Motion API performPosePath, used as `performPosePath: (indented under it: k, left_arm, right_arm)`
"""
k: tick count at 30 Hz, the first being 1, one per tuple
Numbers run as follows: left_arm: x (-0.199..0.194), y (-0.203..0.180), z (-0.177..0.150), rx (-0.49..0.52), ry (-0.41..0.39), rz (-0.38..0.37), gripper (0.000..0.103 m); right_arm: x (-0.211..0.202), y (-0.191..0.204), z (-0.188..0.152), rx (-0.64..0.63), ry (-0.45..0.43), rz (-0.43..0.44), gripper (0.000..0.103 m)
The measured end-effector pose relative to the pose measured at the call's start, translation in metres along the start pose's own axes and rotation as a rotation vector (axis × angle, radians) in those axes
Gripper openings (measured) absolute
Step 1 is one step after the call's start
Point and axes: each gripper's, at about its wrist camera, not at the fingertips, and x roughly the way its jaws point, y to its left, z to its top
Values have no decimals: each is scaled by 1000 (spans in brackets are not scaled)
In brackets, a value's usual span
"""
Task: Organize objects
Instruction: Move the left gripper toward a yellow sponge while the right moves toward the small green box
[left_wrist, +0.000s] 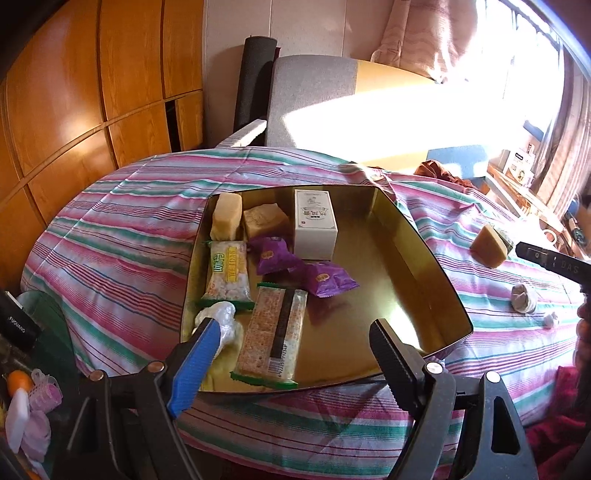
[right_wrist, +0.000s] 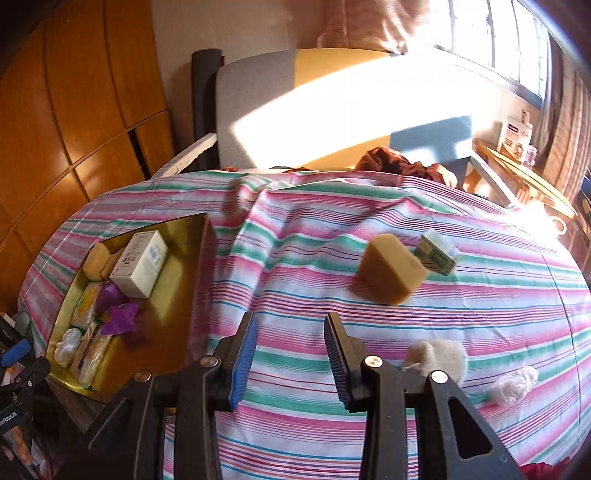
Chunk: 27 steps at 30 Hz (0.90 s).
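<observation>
A: Where are the snacks?
B: Most lie in the gold tin (left_wrist: 424, 254); a tan block (right_wrist: 391, 269) sits on the striped cloth (right_wrist: 406, 435).
A: The claws?
B: Left gripper (left_wrist: 291, 332) spread wide over the tin, empty; right gripper (right_wrist: 290, 334) narrowly parted, pinching nothing.

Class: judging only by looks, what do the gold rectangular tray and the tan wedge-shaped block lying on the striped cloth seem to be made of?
Gold rectangular tray: probably thin metal, glossy finish; its walls mirror the packets inside.
Tan wedge-shaped block: matte and waxy-looking with flat cut faces, possibly soap or a dense sponge; the look leaves it open.
</observation>
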Motion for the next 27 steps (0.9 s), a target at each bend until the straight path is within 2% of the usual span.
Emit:
performPosePath:
  k: [6,11,16,19,27]
  left_arm:
    - [-1,-23,10,50,-16,-47,84]
    - [1,-57,23,119,-14,-107,84]
    - [5,-103,36,195,-7,-173,84]
    - [13,-134,45,229,8,-216,84]
    - [62,-212,63,237,140,-319,84]
  right_arm:
    - [-8,-88,5,157,-23,-128,37]
    - [-8,-163,4,318,-52,-235,37]
    - [-3,-220,-22,503,-65,-265,37]
    - [2,-237,-31,605,-42,-231,37]
    - [1,-232,-31,611,-40,-168,37]
